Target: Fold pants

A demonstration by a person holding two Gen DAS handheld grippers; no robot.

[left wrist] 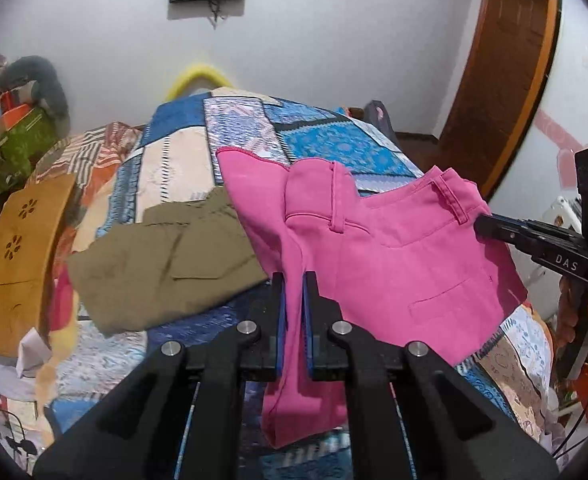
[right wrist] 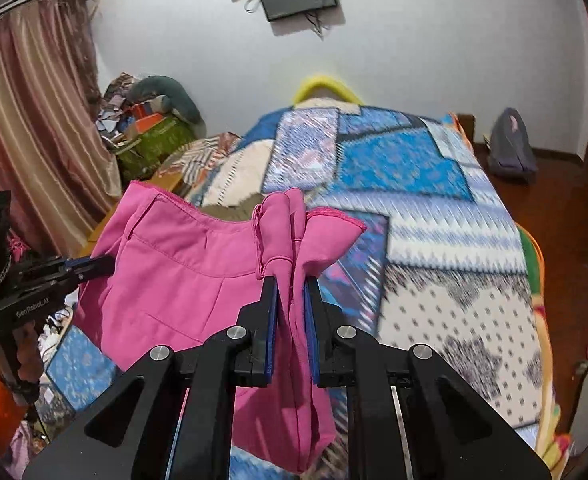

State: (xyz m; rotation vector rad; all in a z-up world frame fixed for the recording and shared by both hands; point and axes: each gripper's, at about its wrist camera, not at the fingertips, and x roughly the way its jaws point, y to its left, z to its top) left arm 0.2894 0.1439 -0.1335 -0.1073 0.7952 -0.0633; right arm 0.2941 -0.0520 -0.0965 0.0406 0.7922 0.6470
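Pink pants (left wrist: 390,248) hang in the air above the bed, held up between both grippers. My left gripper (left wrist: 294,280) is shut on a bunched fold of the pink cloth. My right gripper (right wrist: 292,284) is shut on another bunch of the pink pants (right wrist: 182,268), with the waistband edge above it. The right gripper also shows at the right of the left wrist view (left wrist: 490,226), pinching the waistband. The left gripper shows at the left of the right wrist view (right wrist: 102,266), at the cloth's edge. The lower part of the pants hangs out of sight below both grippers.
The bed has a blue and white patchwork cover (right wrist: 434,208). Folded olive pants (left wrist: 166,264) lie on it to the left, beside a mustard garment (left wrist: 18,256). Clutter and boxes (right wrist: 150,136) fill the far left corner. A backpack (right wrist: 510,144) sits on the floor at right.
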